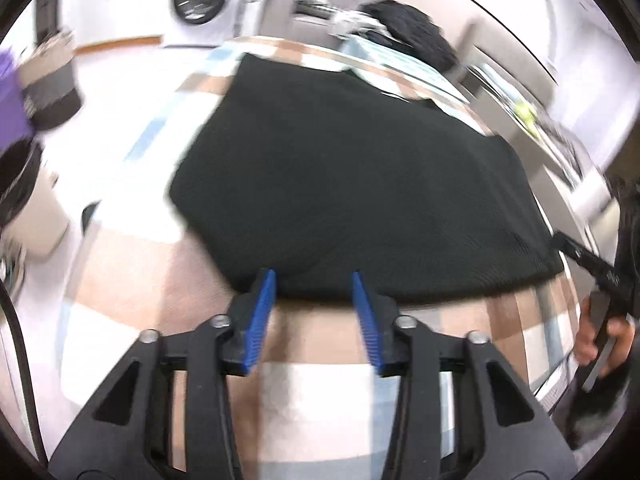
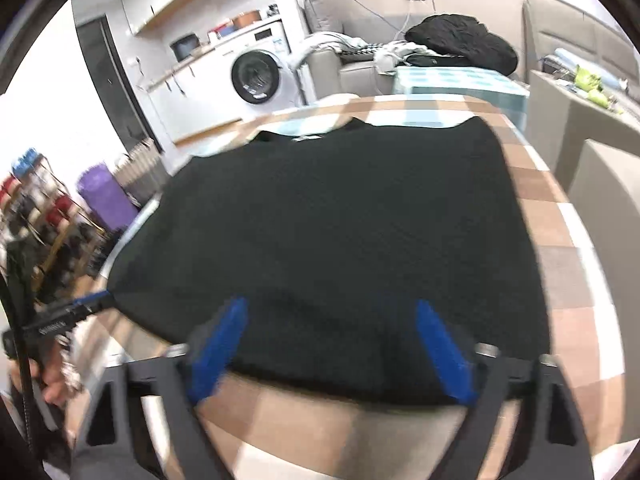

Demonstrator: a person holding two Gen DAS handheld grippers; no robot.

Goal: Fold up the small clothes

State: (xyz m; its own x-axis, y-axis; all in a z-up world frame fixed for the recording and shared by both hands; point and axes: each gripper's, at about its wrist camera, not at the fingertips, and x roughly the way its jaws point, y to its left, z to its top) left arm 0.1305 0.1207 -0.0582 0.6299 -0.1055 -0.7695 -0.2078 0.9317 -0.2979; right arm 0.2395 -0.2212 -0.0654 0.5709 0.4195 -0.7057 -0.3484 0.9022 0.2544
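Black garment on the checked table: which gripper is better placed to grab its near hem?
Right, marginally. The right gripper already straddles the black garment hem, while the left gripper only reaches its edge.

Black garment — brown, white, pale-blue checked tablecloth — blue pads.

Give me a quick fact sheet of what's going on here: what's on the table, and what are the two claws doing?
garment: black top, spread flat
surface: table under a checked cloth
left claw: open, at the near hem, nothing gripped
right claw: open, tips over the near hem, nothing gripped
folding: not yet begun
background: washer, dark pile on a sofa
image: blurred
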